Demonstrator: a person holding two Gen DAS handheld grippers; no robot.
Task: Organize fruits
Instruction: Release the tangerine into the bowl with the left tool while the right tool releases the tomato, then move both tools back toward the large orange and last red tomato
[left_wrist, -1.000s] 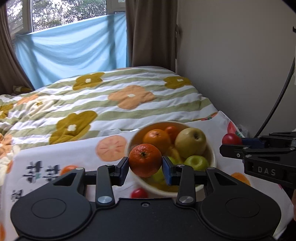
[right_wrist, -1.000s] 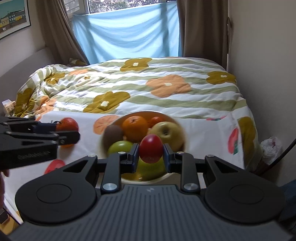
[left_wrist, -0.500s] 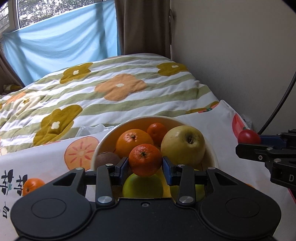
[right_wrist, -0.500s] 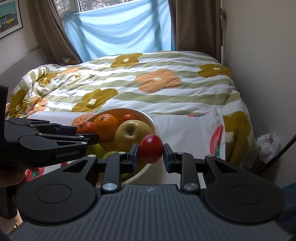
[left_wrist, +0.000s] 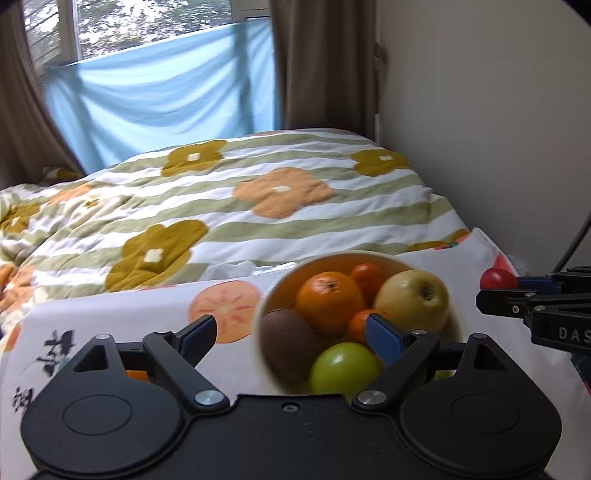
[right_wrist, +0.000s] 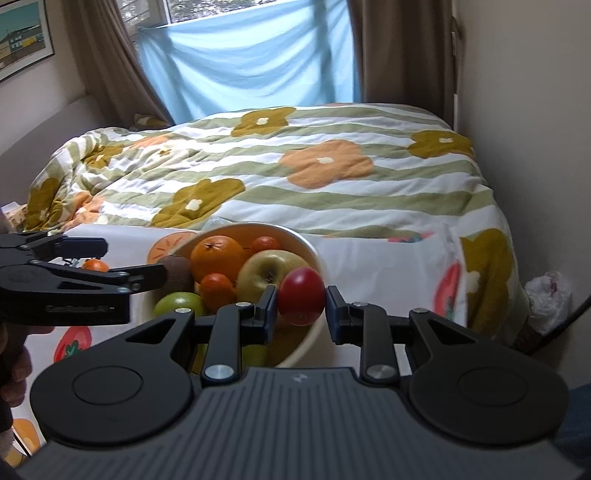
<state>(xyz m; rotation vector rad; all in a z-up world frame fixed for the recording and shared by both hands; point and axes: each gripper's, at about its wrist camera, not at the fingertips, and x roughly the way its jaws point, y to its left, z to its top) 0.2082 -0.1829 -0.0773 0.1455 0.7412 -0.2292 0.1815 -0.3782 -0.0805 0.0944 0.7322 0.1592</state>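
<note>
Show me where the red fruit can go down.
Bare cloth between the bowl and the quilt is free. Inside, only a sliver between the yellow apple and the right wall; left and centre are packed.

Home bedroom. Bed (right_wrist: 295, 177) fills room, covered with striped floral quilt (left_wrist: 240, 206); window (left_wrist: 147, 29) behind head end with brown curtains (right_wrist: 399, 51), blue sheet (right_wrist: 251, 62) hung across; framed picture (right_wrist: 22, 37) on left wall; fruit-print cloth (left_wrist: 110, 325) over foot edge.
</note>
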